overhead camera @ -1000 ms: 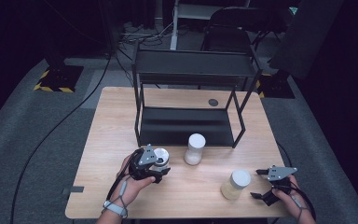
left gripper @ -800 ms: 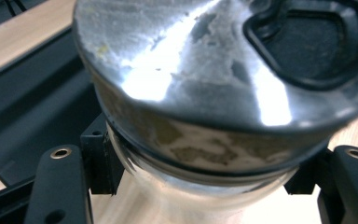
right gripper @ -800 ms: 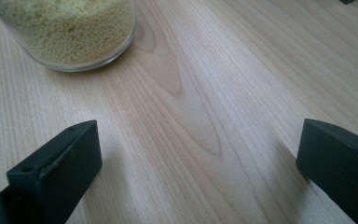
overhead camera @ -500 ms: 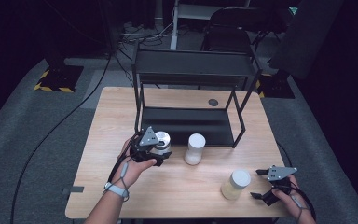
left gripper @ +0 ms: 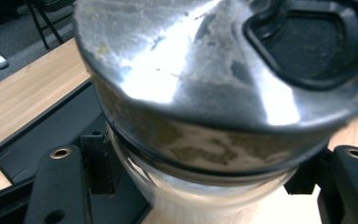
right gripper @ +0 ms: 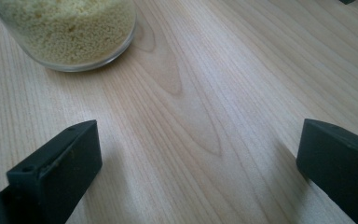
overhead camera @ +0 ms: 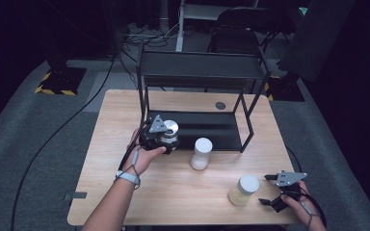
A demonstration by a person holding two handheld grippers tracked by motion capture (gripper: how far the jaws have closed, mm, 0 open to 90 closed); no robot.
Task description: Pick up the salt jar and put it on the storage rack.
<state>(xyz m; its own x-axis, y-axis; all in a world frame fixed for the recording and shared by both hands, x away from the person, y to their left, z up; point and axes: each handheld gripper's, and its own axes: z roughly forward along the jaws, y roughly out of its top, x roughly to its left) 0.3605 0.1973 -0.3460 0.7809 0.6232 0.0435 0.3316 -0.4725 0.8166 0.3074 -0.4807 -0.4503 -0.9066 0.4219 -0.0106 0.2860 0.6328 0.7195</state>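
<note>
My left gripper (overhead camera: 165, 138) is shut on a glass jar with a silver lid (overhead camera: 170, 128), held just off the table at the front left corner of the black two-level rack (overhead camera: 202, 72). The left gripper view has that jar (left gripper: 200, 84) very close, its smeared lid tilted toward the camera, with my jaws pressing its glass body from both sides. My right gripper (overhead camera: 268, 189) rests open near the table's front right, beside a jar of yellow grains (overhead camera: 243, 190). That jar (right gripper: 70, 32) stands ahead and to the left of my right gripper (right gripper: 200, 158), whose jaws are wide apart over bare wood.
A white-lidded jar of pale contents (overhead camera: 202, 153) stands in front of the rack's lower shelf (overhead camera: 212, 130). A small dark disc (overhead camera: 220, 105) lies on the wooden table (overhead camera: 120, 120) behind that shelf. Chairs and cables sit on the floor beyond.
The left hand has carried the silver-lidded jar away from the person and slightly up, toward the rack's lower shelf. The right hand and both standing jars have stayed put.
</note>
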